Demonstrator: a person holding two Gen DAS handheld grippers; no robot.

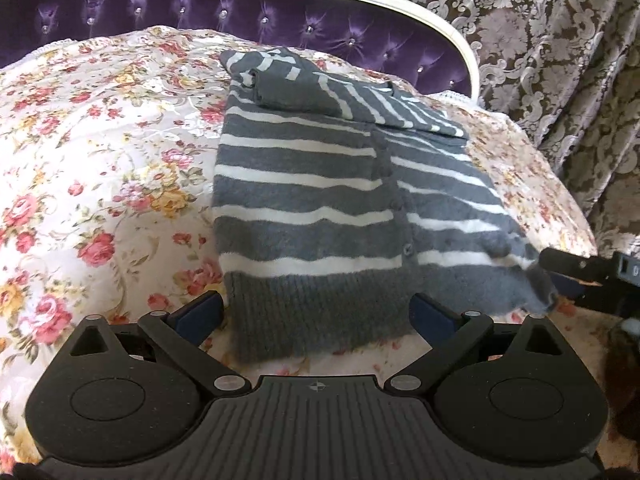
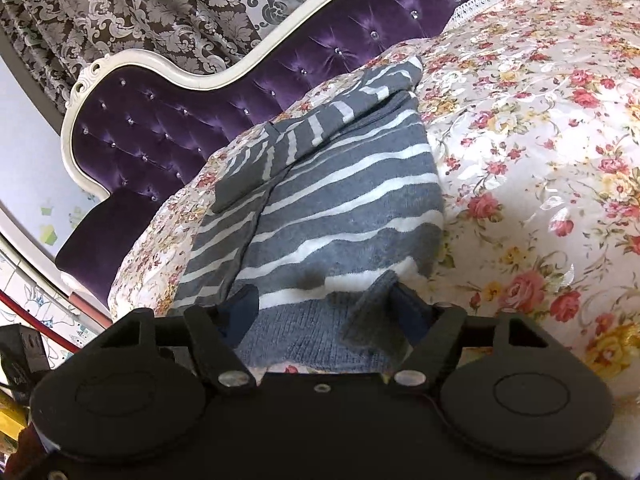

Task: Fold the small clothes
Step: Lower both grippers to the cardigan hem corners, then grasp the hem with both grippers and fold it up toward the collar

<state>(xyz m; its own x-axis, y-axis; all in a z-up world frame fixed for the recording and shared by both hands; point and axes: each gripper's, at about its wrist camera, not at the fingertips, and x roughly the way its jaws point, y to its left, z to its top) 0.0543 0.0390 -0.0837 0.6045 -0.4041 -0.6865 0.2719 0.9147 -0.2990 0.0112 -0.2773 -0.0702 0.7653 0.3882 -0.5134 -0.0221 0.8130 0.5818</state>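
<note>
A grey cardigan with white stripes (image 1: 312,196) lies flat on the floral bedspread (image 1: 100,152), its sleeves folded across the top. My left gripper (image 1: 316,312) is open, its blue-padded fingers either side of the ribbed hem's left part. My right gripper (image 2: 324,308) is open around the hem's right corner, which is lifted and bunched against the right finger (image 2: 408,308). In the left wrist view the right gripper (image 1: 568,264) touches the raised hem corner at the right. The cardigan also shows in the right wrist view (image 2: 340,200).
A purple tufted headboard with a white frame (image 1: 280,16) runs behind the bed. Patterned curtains (image 1: 560,40) hang at the right. In the right wrist view the bed's edge drops off at the left toward a wall and clutter (image 2: 36,280).
</note>
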